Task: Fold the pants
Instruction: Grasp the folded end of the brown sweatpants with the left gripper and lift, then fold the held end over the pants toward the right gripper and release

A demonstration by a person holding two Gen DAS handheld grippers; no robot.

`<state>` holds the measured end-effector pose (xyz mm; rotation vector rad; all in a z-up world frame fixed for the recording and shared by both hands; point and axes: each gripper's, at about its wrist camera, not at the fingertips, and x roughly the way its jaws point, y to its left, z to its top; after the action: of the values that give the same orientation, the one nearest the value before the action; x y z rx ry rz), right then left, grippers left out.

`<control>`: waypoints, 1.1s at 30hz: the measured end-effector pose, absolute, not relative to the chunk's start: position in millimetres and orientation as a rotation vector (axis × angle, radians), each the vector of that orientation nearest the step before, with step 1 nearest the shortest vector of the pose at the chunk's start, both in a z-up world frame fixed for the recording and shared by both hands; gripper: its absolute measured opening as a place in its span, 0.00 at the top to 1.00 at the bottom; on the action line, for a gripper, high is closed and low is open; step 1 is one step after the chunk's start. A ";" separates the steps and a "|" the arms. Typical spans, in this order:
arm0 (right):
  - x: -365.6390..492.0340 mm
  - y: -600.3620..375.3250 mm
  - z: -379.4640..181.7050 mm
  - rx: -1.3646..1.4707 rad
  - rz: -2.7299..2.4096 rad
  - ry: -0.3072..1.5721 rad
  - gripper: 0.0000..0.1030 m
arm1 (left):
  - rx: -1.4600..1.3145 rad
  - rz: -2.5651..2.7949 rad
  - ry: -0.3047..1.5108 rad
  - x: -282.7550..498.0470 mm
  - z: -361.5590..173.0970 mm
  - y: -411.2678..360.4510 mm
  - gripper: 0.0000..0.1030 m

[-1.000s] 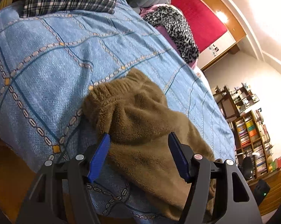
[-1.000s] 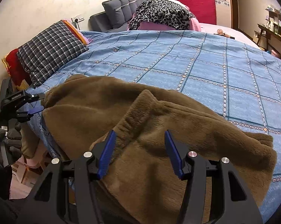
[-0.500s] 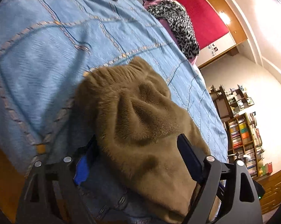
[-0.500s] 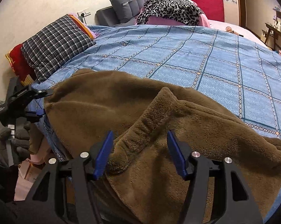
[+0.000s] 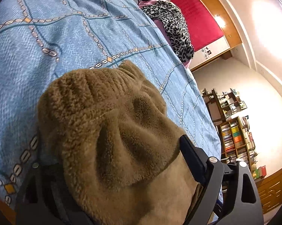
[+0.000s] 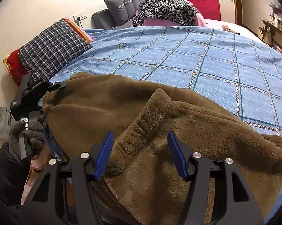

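Spreading wider, left tool (image 5: pixel 122 159) straddles pants (image 6: pixel 159 131) unclamped; right view shows right tool (image 6: pixel 141 153) apart.

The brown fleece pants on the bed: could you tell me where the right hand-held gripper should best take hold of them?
Grip the ribbed waistband ridge of the brown fleece pants. It stands up as a thick fold directly ahead of the right hand-held gripper, whose jaws are open. Coming straight forward from the near bed edge, slightly downward, looks best.

Pants (image 5: pixel 112 131) hide the left gripper's (image 5: pixel 120 161) near finger
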<state>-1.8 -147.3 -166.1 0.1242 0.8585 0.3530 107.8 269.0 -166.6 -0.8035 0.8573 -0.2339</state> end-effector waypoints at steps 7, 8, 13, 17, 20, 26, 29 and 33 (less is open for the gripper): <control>-6.8 -161.6 -163.0 0.154 0.318 0.845 0.41 | -0.814 -0.214 0.868 111.6 -163.1 265.6 0.68; -8.3 -165.4 -162.6 0.162 0.311 0.843 0.41 | -0.780 -0.207 0.853 109.0 -155.5 261.3 0.69; -11.3 -181.7 -162.4 0.203 0.281 0.839 0.41 | -0.640 -0.205 0.786 95.0 -116.8 236.5 0.71; -14.5 -193.4 -163.4 0.246 0.270 0.837 0.41 | -0.528 -0.242 0.720 79.3 -79.8 205.1 0.72; -19.5 -201.8 -162.3 0.261 0.258 0.825 0.41 | -0.462 -0.279 0.682 68.9 -57.6 180.0 0.72; -31.0 -222.2 -161.5 0.310 0.234 0.796 0.41 | -0.312 -0.366 0.624 48.4 -17.4 112.7 0.72; -39.9 -237.6 -162.8 0.347 0.216 0.780 0.41 | -0.236 -0.419 0.602 36.4 -3.8 74.6 0.72; -52.0 -255.9 -164.9 0.387 0.180 0.761 0.41 | -0.137 -0.483 0.581 18.6 4.3 23.8 0.72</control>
<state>-52.0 -255.9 -164.9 0.3870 0.7607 0.1803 18.6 23.8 4.3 -0.1371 0.5812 -0.4834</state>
